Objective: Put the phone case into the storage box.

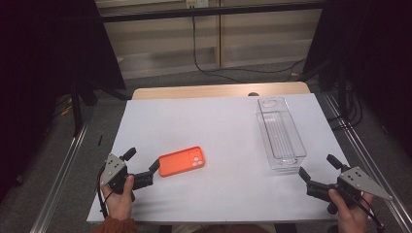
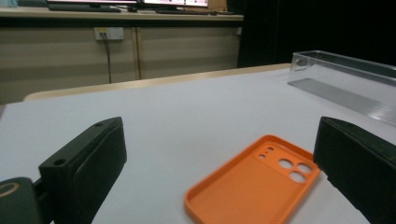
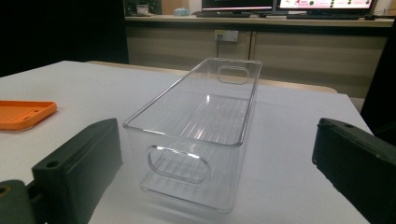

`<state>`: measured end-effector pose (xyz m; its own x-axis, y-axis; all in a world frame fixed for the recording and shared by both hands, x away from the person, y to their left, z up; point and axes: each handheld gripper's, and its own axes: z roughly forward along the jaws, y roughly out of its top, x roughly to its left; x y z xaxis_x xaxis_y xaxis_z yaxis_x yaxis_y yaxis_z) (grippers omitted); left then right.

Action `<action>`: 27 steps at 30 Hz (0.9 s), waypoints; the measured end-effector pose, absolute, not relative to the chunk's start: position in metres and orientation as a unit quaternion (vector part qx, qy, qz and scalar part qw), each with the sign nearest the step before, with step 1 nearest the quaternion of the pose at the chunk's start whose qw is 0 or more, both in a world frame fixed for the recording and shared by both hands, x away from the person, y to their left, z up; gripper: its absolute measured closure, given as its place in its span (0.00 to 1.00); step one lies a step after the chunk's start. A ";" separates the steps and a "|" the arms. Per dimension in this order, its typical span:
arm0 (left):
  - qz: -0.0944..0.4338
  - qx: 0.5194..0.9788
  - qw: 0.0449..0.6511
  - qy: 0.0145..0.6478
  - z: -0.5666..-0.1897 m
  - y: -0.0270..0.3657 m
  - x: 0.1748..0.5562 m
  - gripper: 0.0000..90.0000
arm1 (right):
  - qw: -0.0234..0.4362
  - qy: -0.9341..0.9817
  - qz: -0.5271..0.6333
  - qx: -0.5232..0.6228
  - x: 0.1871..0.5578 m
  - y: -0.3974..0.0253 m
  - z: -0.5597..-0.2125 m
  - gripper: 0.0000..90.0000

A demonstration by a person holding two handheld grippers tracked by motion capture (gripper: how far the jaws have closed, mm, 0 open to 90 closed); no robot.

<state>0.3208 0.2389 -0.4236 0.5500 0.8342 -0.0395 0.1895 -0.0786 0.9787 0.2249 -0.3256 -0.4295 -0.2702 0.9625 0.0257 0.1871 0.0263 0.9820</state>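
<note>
Left gripper (image 1: 154,167), jaws spread, lines up on the orange phone case (image 1: 182,161) left of the clear bin (image 1: 281,133); best to square up before pinching.

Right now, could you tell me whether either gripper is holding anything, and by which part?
Nothing is held: the left gripper is open near the orange phone case, the right gripper open before the clear bin.

free: bare sheet (image 1: 228,126) mid-table | obstacles: orange case (image 1: 182,161), clear bin (image 1: 280,133) right
</note>
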 end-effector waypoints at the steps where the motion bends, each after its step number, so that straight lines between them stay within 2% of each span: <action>1: 0.281 0.673 0.567 0.382 -0.423 0.240 0.324 0.04 | 0.377 0.612 0.513 0.470 0.226 -0.325 -0.430 0.01; 7: 0.256 0.678 0.567 0.391 -0.423 0.240 0.330 0.05 | 0.376 0.611 0.512 0.472 0.226 -0.324 -0.429 0.01; 14: 0.272 0.686 0.561 0.375 -0.418 0.238 0.340 0.02 | 0.373 0.612 0.514 0.472 0.225 -0.324 -0.430 0.01; 18: 0.265 0.681 0.569 0.377 -0.419 0.237 0.346 0.03 | 0.374 0.612 0.513 0.471 0.225 -0.324 -0.430 0.01; 27: 0.285 0.680 0.571 0.361 -0.413 0.232 0.368 0.04 | 0.374 0.613 0.512 0.471 0.226 -0.324 -0.430 0.01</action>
